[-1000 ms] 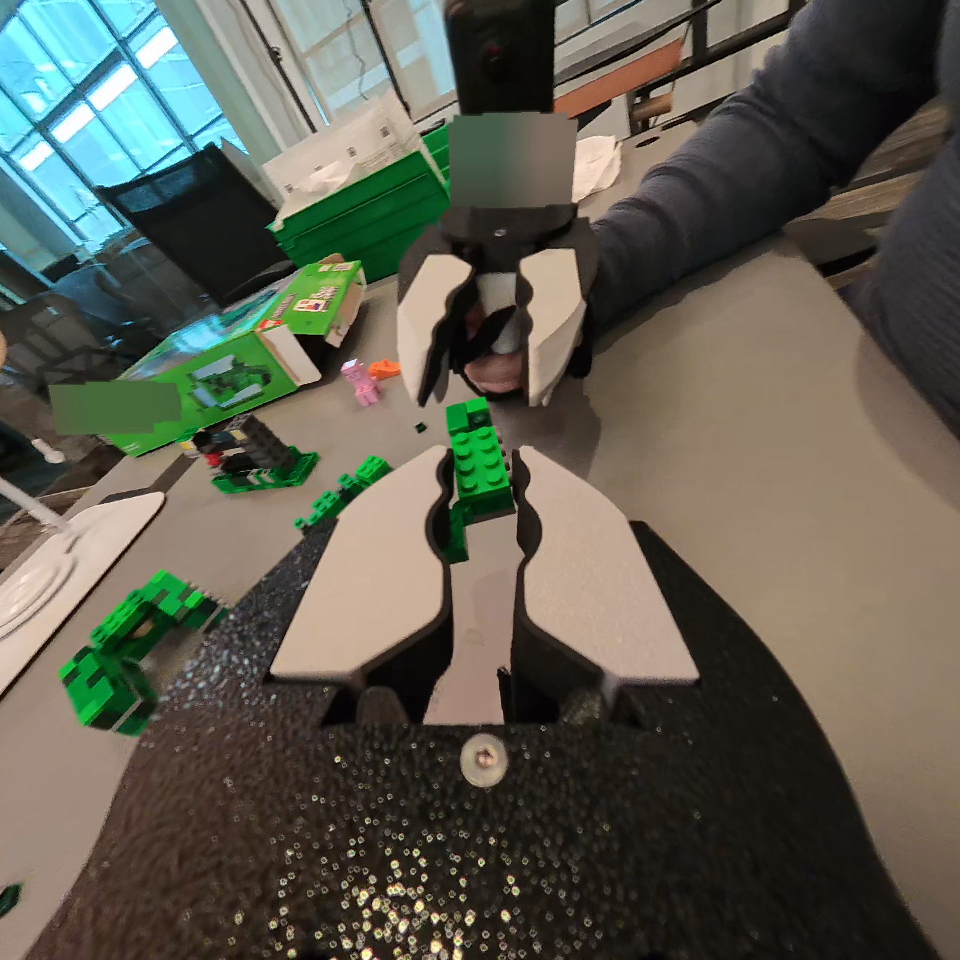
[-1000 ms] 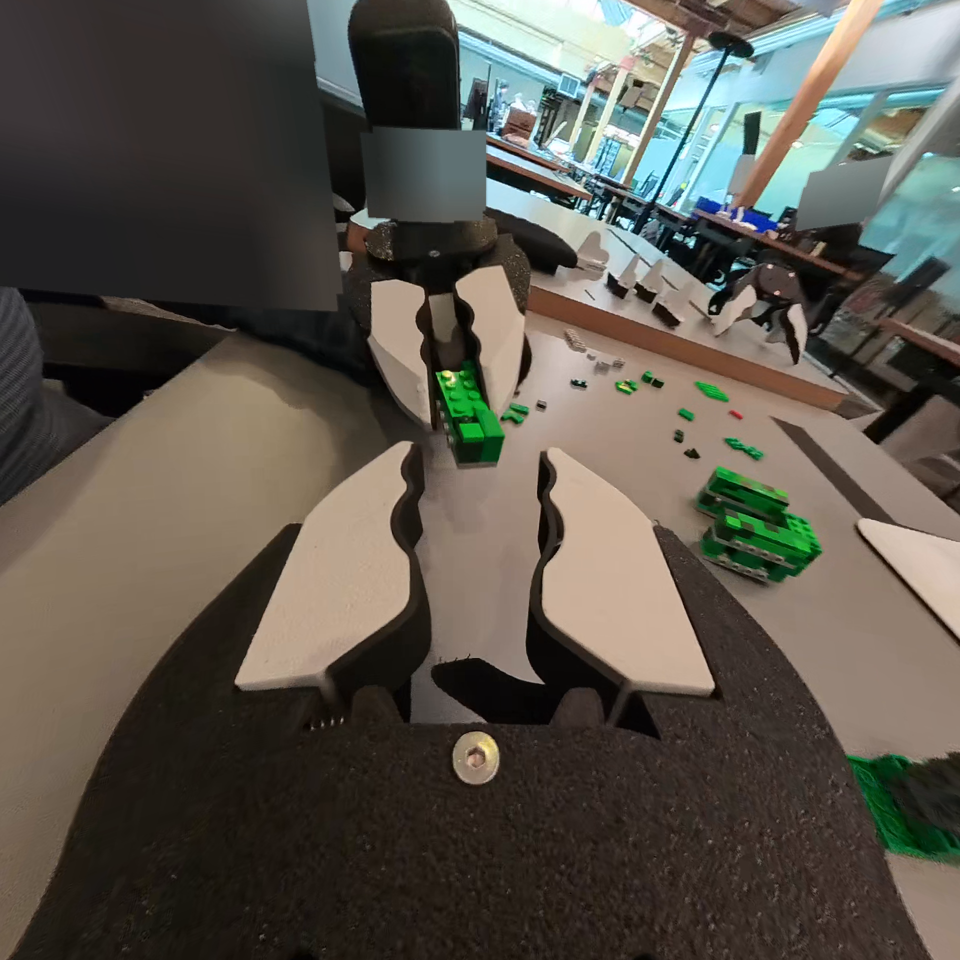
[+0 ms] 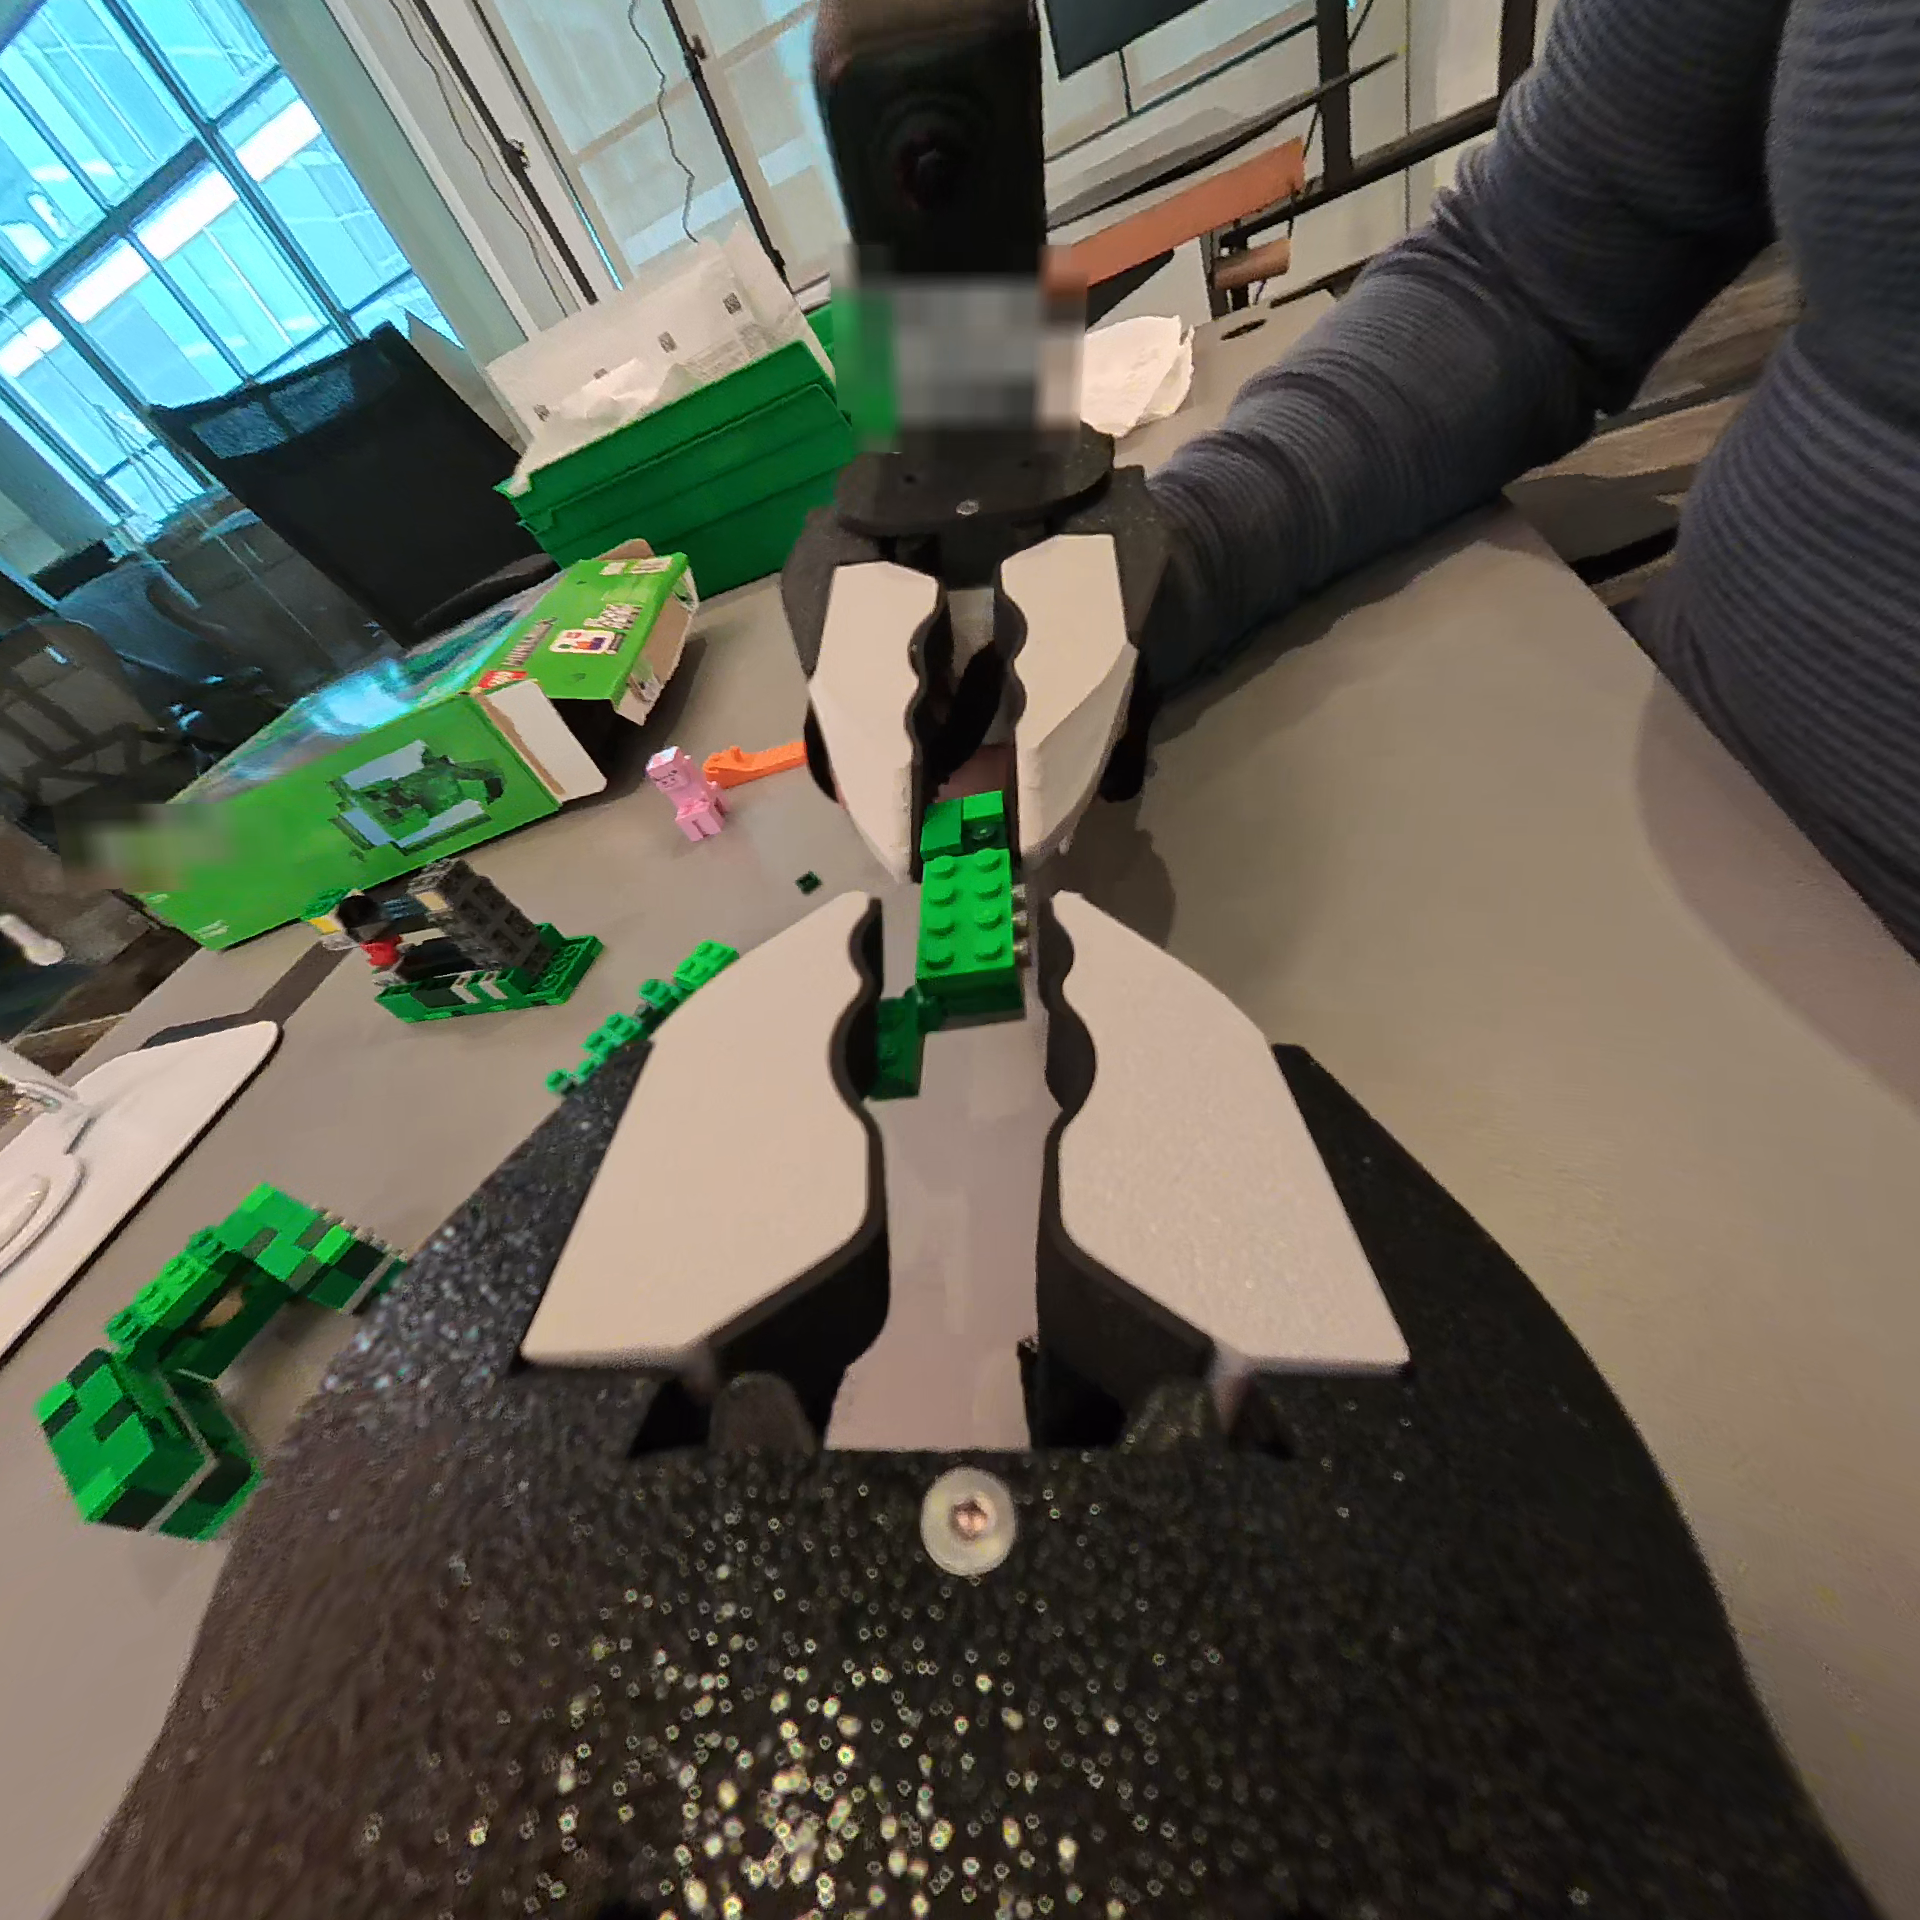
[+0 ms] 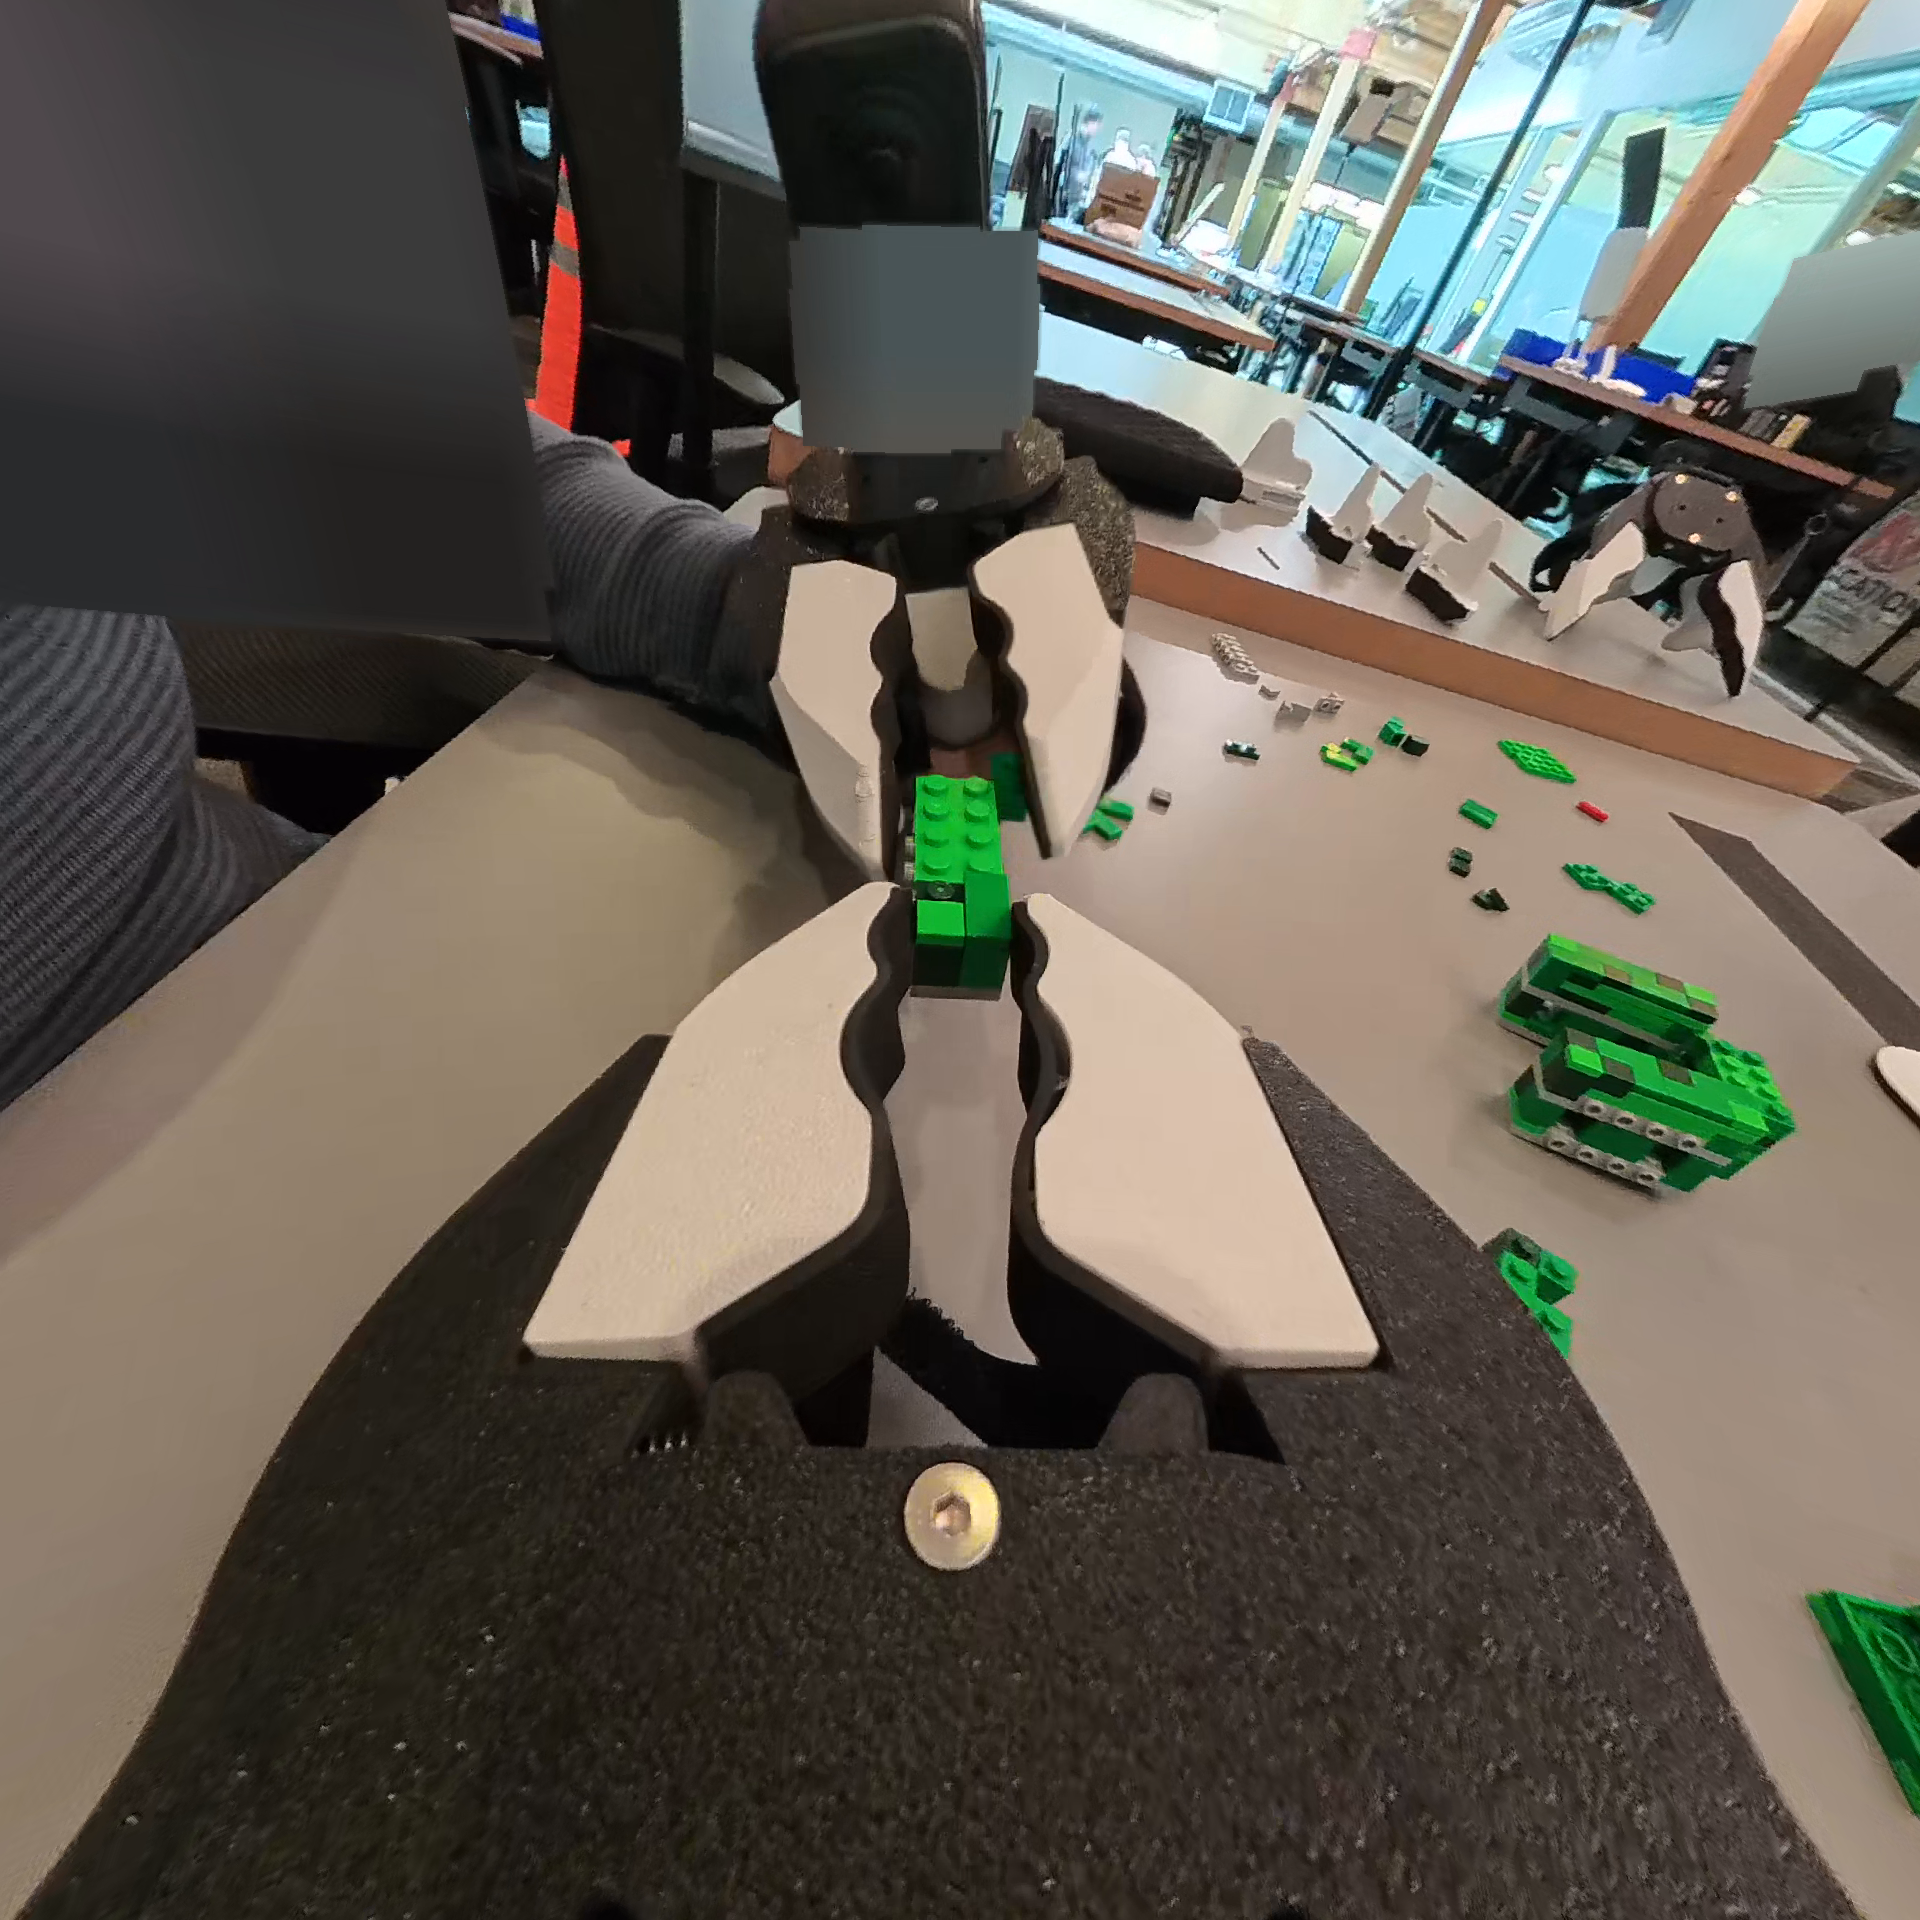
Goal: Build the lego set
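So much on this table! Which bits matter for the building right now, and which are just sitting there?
In use:
- green brick piece, gripped at opposite ends by the left gripper and right gripper

Lying about:
- green box
- pink pig figure
- orange tool
- finished green chunks
- loose small pieces
- spare gripper on the far table

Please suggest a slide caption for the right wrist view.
Both grippers, right and left, close on one green brick assembly above a grey table.

Printed markings and logo patches on green set box (image 3: 416, 769), ten o'clock from centre; sticker codes, perhaps, on white sheets (image 3: 665, 343).
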`<move>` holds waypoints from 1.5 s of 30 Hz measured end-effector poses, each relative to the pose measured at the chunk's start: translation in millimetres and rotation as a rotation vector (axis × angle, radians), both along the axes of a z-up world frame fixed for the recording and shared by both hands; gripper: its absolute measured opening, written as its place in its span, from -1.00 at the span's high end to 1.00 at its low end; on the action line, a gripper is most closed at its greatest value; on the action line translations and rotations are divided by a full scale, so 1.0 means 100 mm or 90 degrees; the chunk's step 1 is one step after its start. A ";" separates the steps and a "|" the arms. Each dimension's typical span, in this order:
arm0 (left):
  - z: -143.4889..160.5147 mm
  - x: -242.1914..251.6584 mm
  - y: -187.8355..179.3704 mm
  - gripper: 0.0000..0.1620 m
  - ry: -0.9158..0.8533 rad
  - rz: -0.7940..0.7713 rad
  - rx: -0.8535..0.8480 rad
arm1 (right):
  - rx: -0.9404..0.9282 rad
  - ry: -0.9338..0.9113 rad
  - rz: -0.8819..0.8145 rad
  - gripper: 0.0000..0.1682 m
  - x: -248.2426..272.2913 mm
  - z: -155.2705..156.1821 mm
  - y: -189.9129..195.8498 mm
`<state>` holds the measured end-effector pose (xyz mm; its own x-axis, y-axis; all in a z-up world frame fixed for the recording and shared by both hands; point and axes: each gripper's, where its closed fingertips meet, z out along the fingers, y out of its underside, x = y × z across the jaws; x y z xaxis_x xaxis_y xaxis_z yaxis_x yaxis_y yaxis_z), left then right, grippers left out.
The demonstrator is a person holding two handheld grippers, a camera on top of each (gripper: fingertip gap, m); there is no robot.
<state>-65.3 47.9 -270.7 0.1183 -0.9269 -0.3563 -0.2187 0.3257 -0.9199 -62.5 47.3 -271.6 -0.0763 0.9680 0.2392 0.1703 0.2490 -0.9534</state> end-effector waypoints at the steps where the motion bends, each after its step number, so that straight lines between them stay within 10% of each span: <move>1: 0.02 -0.01 0.02 0.64 -0.009 0.005 -0.004 | -0.004 0.008 -0.004 0.80 0.01 0.02 0.01; 20: 0.00 -0.04 0.08 0.66 -0.004 0.017 -0.068 | 0.021 0.056 -0.026 0.69 0.06 0.10 0.06; 30: 0.12 -0.19 0.30 0.67 -0.036 0.116 -0.022 | 0.122 0.224 -0.281 0.67 0.46 0.50 0.62; 45: -0.01 -0.38 0.33 0.68 0.020 0.128 0.006 | 0.112 0.212 -0.324 0.72 0.50 0.46 0.73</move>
<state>-103.3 80.6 -271.4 0.2897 -0.8820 -0.3718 -0.3095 0.2812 -0.9084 -12.6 120.7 -226.0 0.4899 0.8072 0.3293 0.0095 0.3727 -0.9279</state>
